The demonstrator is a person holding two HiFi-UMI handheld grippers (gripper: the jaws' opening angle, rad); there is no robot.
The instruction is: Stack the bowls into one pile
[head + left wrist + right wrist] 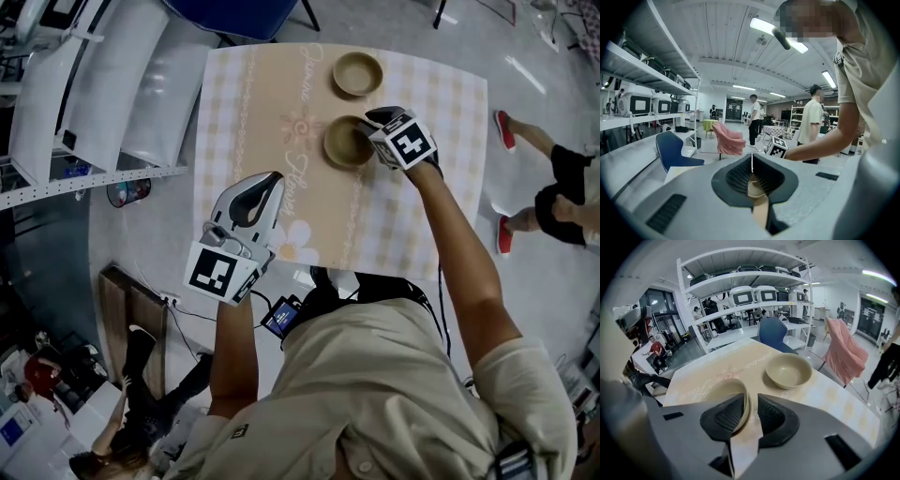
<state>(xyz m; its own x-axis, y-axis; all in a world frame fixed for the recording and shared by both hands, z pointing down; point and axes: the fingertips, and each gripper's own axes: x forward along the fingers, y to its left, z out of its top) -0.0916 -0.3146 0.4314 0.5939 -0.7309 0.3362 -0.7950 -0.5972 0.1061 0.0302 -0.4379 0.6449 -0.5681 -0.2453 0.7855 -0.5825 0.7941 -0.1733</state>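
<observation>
Bowls first: both stand on the surface (253, 112), a cloth-covered top with checked borders. It is the biggest thing here, and most of it is bare. Its far edge lies just beyond the far bowl (358, 73). White shelving (94, 84) stands off its left side, apart from it, so a lift and a short carry look unobstructed.

The near bowl (345, 142) sits just this side of the far one, the two close but not touching. Both look like stiff, smooth glazed ware, probably light but chippable, and likely slippery under a pad. The rim wall is the natural place to pinch, and a bowl should be set down gently, centred over the other one.

The right tool (752, 399) has its jaws parted astride the near bowl's right rim, one pad inside and one outside, not clamped. The left tool (275, 178) hangs over the surface's near left part, jaws together and empty.
</observation>
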